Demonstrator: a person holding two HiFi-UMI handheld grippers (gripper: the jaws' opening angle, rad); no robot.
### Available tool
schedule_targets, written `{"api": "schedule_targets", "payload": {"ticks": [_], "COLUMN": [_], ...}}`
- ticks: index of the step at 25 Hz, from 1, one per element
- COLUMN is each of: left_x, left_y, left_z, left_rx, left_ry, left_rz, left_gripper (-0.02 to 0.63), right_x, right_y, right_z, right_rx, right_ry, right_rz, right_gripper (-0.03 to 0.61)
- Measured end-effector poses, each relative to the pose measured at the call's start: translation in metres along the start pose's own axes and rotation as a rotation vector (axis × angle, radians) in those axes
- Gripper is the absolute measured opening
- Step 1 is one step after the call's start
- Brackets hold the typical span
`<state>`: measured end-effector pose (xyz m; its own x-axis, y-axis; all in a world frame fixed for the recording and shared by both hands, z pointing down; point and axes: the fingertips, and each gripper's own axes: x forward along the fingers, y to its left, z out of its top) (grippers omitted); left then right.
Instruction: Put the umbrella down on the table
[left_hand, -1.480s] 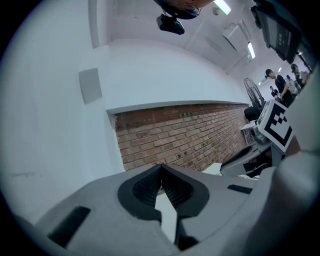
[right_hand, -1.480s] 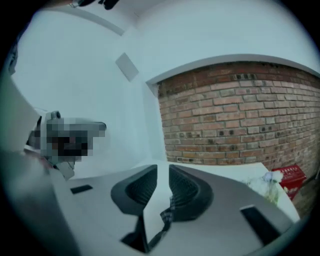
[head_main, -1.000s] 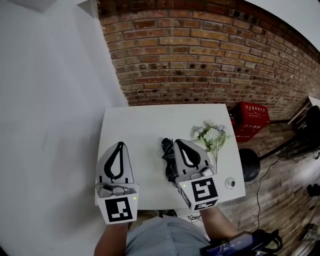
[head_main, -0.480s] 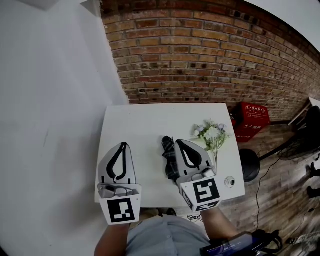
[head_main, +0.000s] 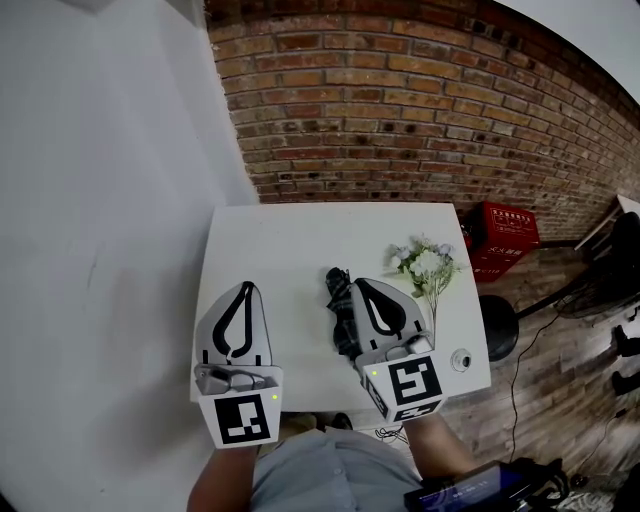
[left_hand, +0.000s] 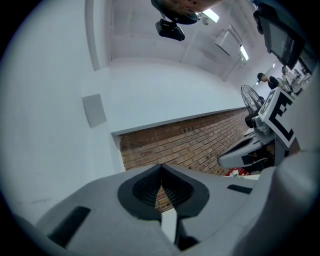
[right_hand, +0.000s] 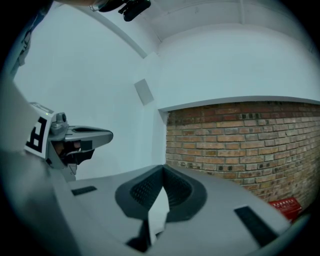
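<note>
The left gripper (head_main: 241, 288) and the right gripper (head_main: 353, 284) both have their jaws pressed together with nothing between them, pointing level above the white rectangular bench (head_main: 290, 250). The dark folded fabric umbrella (head_main: 337, 315) lies on the bench just left of the right jaws, partly hidden beneath them. A bunch of white flowers with green stems (head_main: 425, 266) lies to their right.

White table (head_main: 290, 245) with 3 things
Dark folded umbrella (head_main: 338, 308) mid-table, white flower bunch (head_main: 425, 268) to its right, small round object (head_main: 460, 362) near the front right corner.
</note>
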<state>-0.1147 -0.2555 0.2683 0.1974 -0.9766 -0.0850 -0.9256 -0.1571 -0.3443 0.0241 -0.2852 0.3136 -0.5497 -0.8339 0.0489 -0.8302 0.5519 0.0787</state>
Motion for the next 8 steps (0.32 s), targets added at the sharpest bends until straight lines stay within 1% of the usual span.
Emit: {"api": "schedule_targets", "payload": {"ticks": [8], "left_x": [0.0036], "left_y": [0.001], "left_z": [-0.0024], "left_rx": [0.014], "left_ry": [-0.001], "left_rz": [-0.017], "left_gripper": [0.009], "right_x": [0.0045], "right_y": [0.0006], "right_z": [-0.0005], "right_rx": [-0.004], "right_ry": [0.012], "right_rz": [-0.012], "right_gripper": [0.005]}}
